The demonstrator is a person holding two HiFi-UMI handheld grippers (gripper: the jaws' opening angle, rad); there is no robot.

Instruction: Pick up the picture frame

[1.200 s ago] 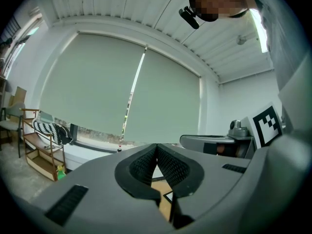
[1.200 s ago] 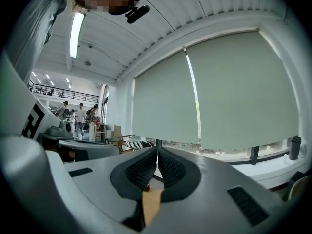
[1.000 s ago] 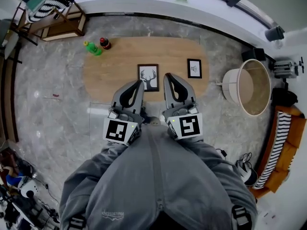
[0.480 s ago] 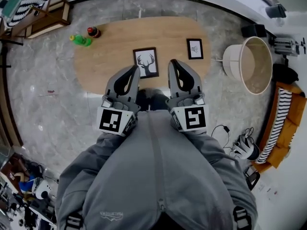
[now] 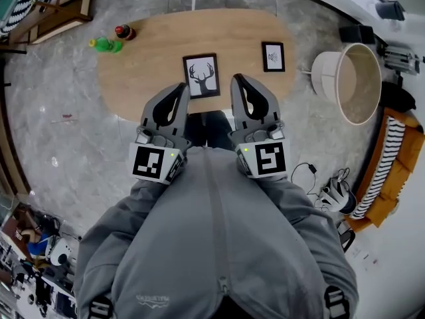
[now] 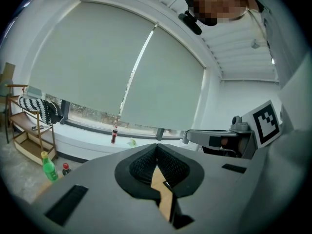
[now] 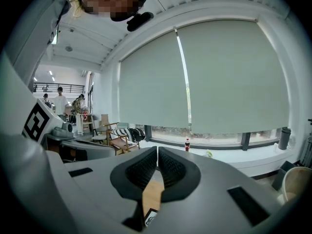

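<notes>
A black picture frame (image 5: 201, 76) with a deer-antler print lies flat on the oval wooden table (image 5: 153, 58). A smaller black frame (image 5: 273, 56) lies to its right. In the head view my left gripper (image 5: 180, 86) hangs by the deer frame's near left corner and my right gripper (image 5: 238, 78) just off its right edge, both held above the table's near side. Each is shut with nothing between its pads. The left gripper (image 6: 156, 147) and right gripper (image 7: 157, 150) show closed jaws in their own views. A corner of a frame (image 7: 149, 218) peeks below the right jaws.
A green bottle (image 5: 104, 44) and a red-capped bottle (image 5: 123, 31) stand at the table's left end. A round white basket (image 5: 348, 82) sits on the floor to the right, a wooden shelf (image 5: 46, 8) at far left, a striped sofa (image 5: 385, 178) at right.
Both grippers have come down and forward together, staying shut. The table and its frames have slid upward in the head view.
</notes>
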